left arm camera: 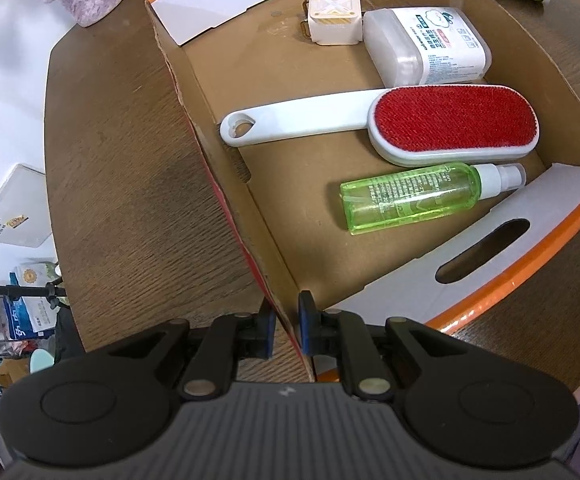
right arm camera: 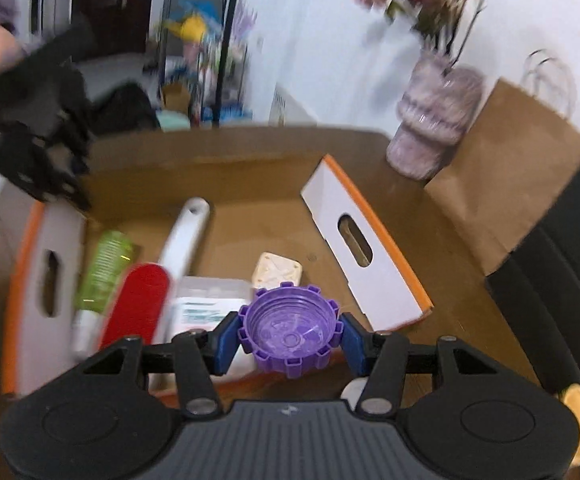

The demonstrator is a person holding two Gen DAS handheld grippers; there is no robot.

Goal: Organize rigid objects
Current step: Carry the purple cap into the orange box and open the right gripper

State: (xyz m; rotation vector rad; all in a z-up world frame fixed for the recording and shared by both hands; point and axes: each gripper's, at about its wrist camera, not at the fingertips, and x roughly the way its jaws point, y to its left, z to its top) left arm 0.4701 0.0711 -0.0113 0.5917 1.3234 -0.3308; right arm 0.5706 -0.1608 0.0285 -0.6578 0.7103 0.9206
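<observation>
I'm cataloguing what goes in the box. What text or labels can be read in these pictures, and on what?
White container: printed label with a cloud logo, characters too small to read.
Green spray bottle: lines of print, too small and mirrored through the plastic.
White board off the table: sticker and print, unreadable.
Purple cap: no text visible.

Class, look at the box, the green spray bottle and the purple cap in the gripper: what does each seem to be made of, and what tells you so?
Box: corrugated cardboard, matte brown inside, with a ragged torn edge.
Green spray bottle: probably clear tinted plastic, glossy; you see through it.
Purple cap: likely moulded plastic, translucent, with crisp ridges and inner threads.
</observation>
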